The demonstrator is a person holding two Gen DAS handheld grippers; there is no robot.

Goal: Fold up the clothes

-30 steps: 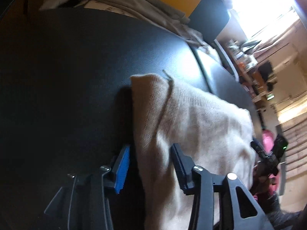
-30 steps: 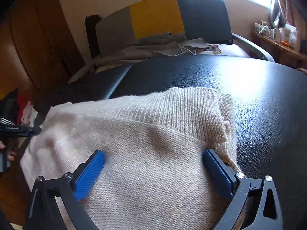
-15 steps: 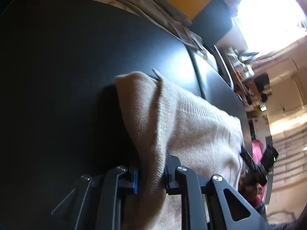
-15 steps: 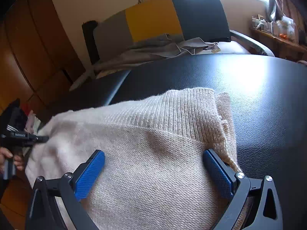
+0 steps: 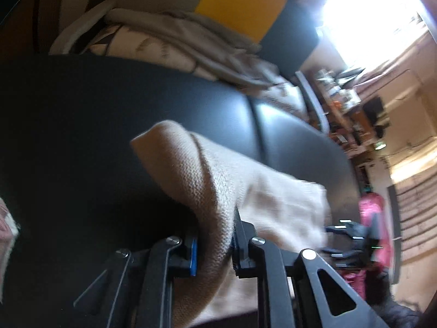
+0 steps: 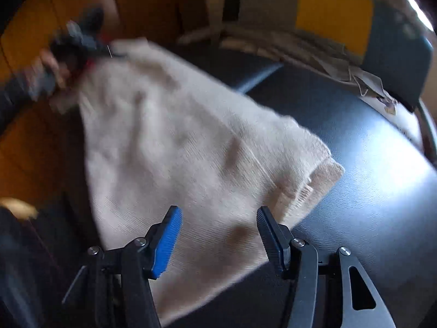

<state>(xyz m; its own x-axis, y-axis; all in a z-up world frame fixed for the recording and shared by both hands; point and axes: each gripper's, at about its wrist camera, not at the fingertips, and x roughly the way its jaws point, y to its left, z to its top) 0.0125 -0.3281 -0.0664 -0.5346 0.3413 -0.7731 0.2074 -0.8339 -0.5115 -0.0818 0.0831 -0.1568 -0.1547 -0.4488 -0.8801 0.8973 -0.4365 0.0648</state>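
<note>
Left gripper [image 5: 214,243]: black frame, blue pads, clamped on a bunched fold of the beige knitted sweater [image 5: 207,180], raising that edge off the black leather-look tabletop [image 5: 82,125]. Sweater body: spread across the tabletop, partly lifted, blurred. Right gripper [image 6: 218,235]: jaws parted, poised over the sweater's near hem, gripping nothing. Background: heap of grey-beige clothes [image 6: 300,46] against a yellow-and-grey chair back [image 6: 330,11].
</note>
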